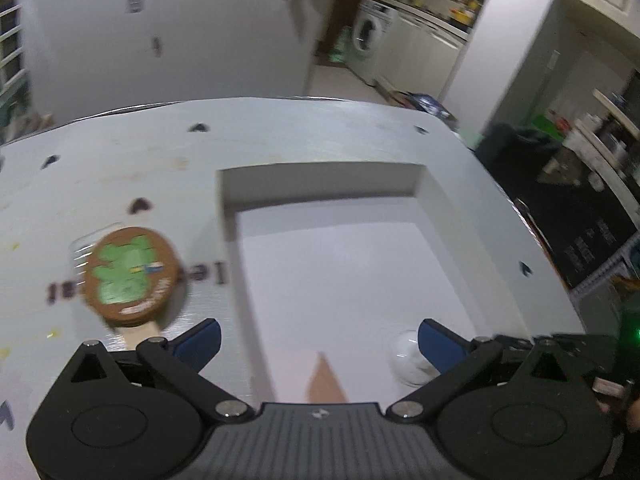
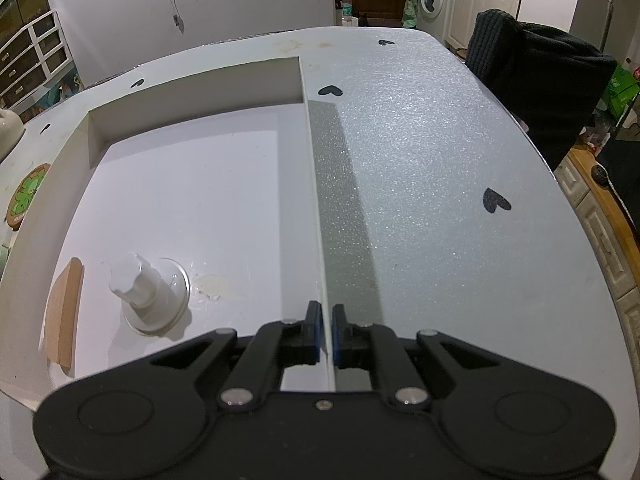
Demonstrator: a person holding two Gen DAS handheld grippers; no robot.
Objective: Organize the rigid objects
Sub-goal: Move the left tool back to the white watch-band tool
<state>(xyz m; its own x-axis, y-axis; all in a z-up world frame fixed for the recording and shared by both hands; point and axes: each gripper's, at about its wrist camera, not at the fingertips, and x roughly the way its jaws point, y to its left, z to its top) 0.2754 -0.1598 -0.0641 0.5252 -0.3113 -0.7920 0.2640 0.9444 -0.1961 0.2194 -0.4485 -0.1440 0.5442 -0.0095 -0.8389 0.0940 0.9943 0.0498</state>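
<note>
My right jaws (image 2: 326, 334) pinch the tray (image 2: 316, 184) wall, I judge to steady it. My left jaws (image 1: 318, 342) hang wide open, empty, over the tray. The paddle (image 1: 130, 276) lies on the tabletop (image 1: 320, 132) just beside it; knob (image 2: 140, 284) and wedge (image 2: 64, 312) sit inside.
</note>
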